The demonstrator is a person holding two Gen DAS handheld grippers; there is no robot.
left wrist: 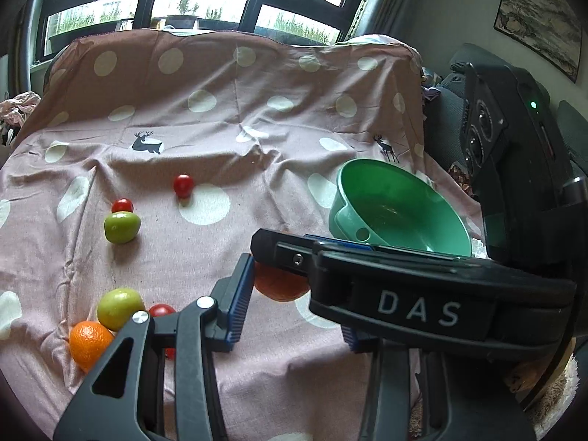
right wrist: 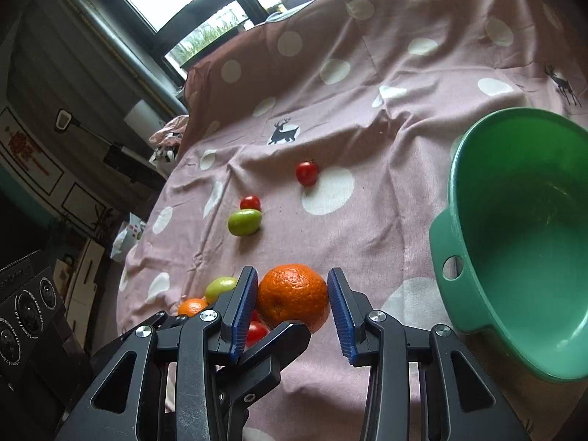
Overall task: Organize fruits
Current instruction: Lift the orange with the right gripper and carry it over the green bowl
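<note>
A large orange (right wrist: 292,297) lies on the pink spotted cloth between the blue pads of my right gripper (right wrist: 292,307); the jaws stand open around it, a small gap showing on the right side. My left gripper (left wrist: 294,305) is open and empty; the right gripper's body crosses over it and hides its right finger. The orange shows partly in the left wrist view (left wrist: 281,286). A green bowl (right wrist: 522,242) sits empty to the right and shows in the left wrist view (left wrist: 400,205). A small orange (left wrist: 90,345), two green fruits (left wrist: 122,226) (left wrist: 119,308) and red tomatoes (left wrist: 183,185) (left wrist: 122,205) (left wrist: 161,310) lie left.
The cloth (left wrist: 228,117) covers the table and a raised back toward the window. A dark chair and clutter (left wrist: 452,84) stand at the right; a black speaker (right wrist: 22,308) and cabinet are off the table's left edge.
</note>
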